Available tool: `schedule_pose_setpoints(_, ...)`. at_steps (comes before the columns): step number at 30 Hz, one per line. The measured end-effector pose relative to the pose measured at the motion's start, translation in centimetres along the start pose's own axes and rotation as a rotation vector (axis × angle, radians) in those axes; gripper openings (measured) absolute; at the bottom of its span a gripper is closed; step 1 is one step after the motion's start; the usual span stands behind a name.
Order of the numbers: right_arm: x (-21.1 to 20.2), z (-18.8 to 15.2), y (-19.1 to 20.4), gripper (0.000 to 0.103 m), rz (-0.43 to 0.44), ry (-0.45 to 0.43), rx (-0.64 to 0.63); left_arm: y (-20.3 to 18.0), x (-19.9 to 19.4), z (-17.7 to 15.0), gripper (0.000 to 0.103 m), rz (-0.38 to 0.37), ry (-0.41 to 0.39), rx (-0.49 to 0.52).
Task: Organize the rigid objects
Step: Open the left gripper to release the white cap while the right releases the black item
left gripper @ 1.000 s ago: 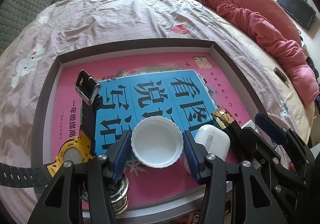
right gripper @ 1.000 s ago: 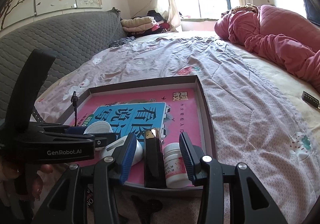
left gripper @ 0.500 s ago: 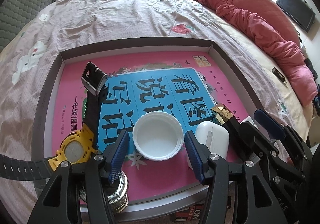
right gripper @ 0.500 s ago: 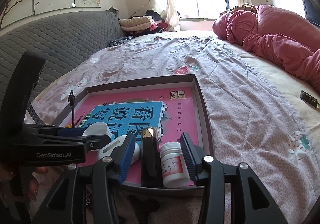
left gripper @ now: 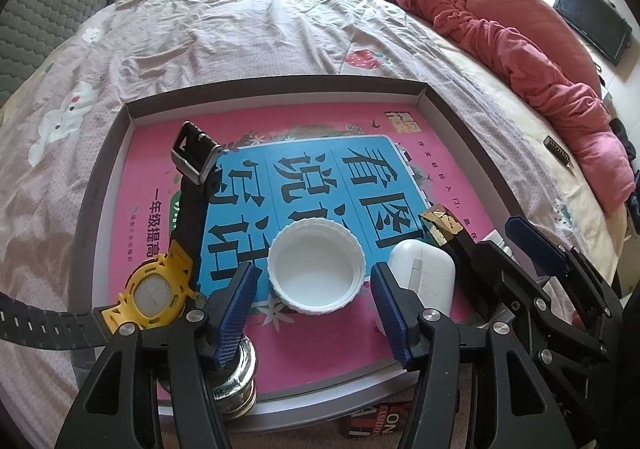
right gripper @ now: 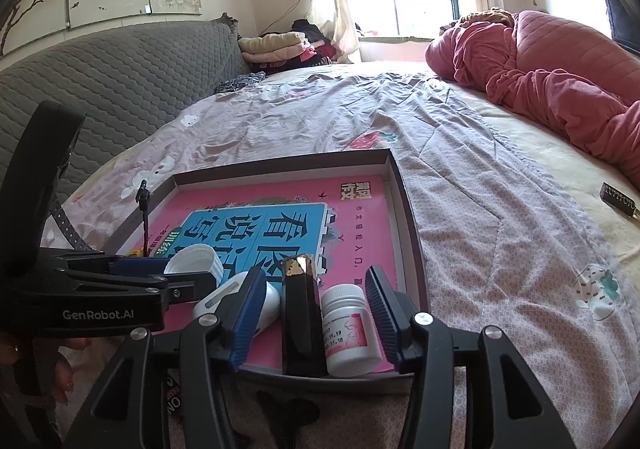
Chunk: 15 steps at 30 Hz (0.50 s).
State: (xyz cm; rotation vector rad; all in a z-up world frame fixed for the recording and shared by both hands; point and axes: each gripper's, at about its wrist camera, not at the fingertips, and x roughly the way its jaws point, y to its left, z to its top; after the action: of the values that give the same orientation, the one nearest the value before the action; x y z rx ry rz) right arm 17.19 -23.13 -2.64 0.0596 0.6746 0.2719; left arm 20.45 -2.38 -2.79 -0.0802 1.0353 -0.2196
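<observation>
A shallow grey tray [left gripper: 448, 121] on the bed holds a pink and blue book. On the book lies a white cap [left gripper: 316, 269], open side up, between the fingers of my left gripper [left gripper: 312, 307]. Its jaws are opening and the pads stand clear of the cap. A yellow watch [left gripper: 156, 289] lies to the left, a white earbud case [left gripper: 424, 277] to the right. My right gripper [right gripper: 316, 309] is open around a black gold-topped stick [right gripper: 302, 321] and a white pill bottle [right gripper: 348, 329], both standing at the tray's near edge.
A shiny metal piece [left gripper: 236, 381] sits under my left finger at the tray's near rim. A magazine [left gripper: 376, 417] pokes out beneath the tray. A small dark bar [right gripper: 618, 201] lies on the bedspread at right. A pink quilt [right gripper: 560, 81] is heaped beyond, with a grey headboard [right gripper: 120, 81] at left.
Both grippers have spread their jaws. The left pads have come off the white cap, which stays on the book. The right pads have drawn away from the black stick and pill bottle.
</observation>
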Motion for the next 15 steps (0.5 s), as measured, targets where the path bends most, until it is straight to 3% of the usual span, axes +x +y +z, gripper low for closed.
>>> schedule_pose_setpoints(15, -0.5, 0.0, -0.1, 0.055, -0.002, -0.019, -0.003, -0.9, -1.5, -0.5, 0.069, -0.023, -0.016, -0.003)
